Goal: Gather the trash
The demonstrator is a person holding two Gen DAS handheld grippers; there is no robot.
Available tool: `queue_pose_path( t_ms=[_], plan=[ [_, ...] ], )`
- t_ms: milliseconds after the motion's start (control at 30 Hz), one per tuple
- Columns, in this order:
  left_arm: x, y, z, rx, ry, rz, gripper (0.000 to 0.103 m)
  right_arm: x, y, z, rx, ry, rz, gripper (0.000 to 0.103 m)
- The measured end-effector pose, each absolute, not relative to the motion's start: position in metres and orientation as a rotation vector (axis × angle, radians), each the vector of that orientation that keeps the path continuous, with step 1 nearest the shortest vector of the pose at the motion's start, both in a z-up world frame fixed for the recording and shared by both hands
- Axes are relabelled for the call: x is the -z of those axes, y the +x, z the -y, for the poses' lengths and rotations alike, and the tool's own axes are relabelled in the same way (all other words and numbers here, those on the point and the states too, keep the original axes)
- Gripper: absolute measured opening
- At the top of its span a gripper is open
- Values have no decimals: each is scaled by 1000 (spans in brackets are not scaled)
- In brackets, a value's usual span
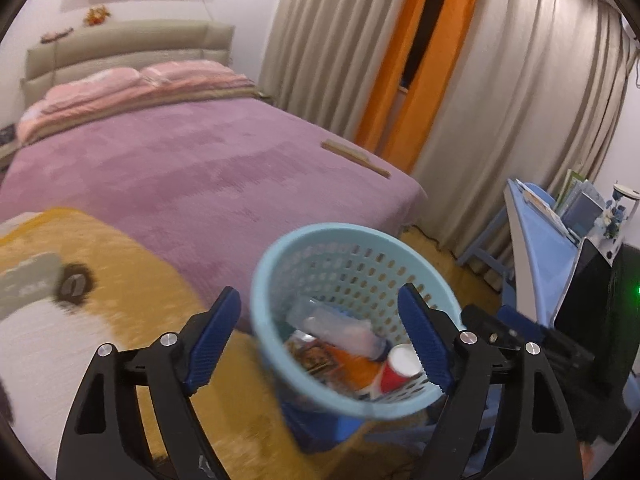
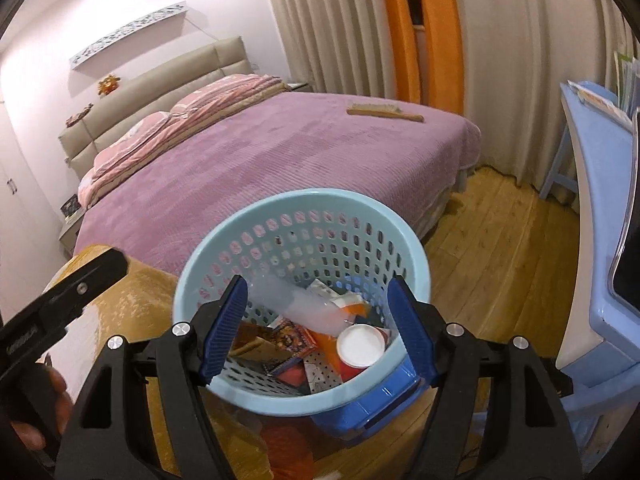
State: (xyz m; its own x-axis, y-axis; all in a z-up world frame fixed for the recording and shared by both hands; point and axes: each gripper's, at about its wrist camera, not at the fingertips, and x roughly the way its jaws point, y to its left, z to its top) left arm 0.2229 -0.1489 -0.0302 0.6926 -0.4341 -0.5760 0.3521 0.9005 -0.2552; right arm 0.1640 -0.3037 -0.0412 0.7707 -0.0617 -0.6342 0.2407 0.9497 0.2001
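Note:
A light blue perforated basket (image 1: 340, 230) (image 2: 312, 196) stands in front of both grippers. Inside it lie a clear plastic bottle (image 1: 340, 324) (image 2: 304, 304), a red paper cup (image 1: 400, 368) (image 2: 360, 346), an orange wrapper (image 1: 352, 364) and printed packets (image 2: 288, 340). My left gripper (image 1: 318, 292) hovers over the basket's left side, open, with nothing between its pads. My right gripper (image 2: 318, 280) is above the basket's near rim, also open and holding nothing. The left gripper's black body (image 2: 80, 280) shows at the left of the right wrist view.
The basket sits on a blue stool (image 2: 372, 404) beside a yellow plush blanket (image 1: 120, 260). Behind is a bed with a purple cover (image 1: 200, 168) and a wooden brush (image 2: 384, 112) on it. A blue desk (image 1: 536, 240) stands at right, curtains behind it, above wooden floor (image 2: 500, 248).

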Motion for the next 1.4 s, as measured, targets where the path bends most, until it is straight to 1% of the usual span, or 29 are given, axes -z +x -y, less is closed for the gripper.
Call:
queue_pose_path(
  t_ms=[233,333,500,600,733,900,1400],
  plan=[
    [11,175,102,317,-117,-555,89,18,147,268,108,200,-591,79],
    [10,155,86,268,-116,-523,90,11,142,253,87,175,-561,83],
    [13,130,63,144,-67,-435,92,5,131,230,71,141,-512,85],
    [17,123,53,94,-83,-388,93,5,126,221,73,131,-499,85],
    [20,127,48,55,-70,-384,94,3,118,217,127,119,-457,85],
    [30,125,47,51,-68,-394,95,6,116,218,154,122,-449,85],
    [33,118,45,50,-65,-387,95,8,103,206,204,64,-368,85]
  ],
)
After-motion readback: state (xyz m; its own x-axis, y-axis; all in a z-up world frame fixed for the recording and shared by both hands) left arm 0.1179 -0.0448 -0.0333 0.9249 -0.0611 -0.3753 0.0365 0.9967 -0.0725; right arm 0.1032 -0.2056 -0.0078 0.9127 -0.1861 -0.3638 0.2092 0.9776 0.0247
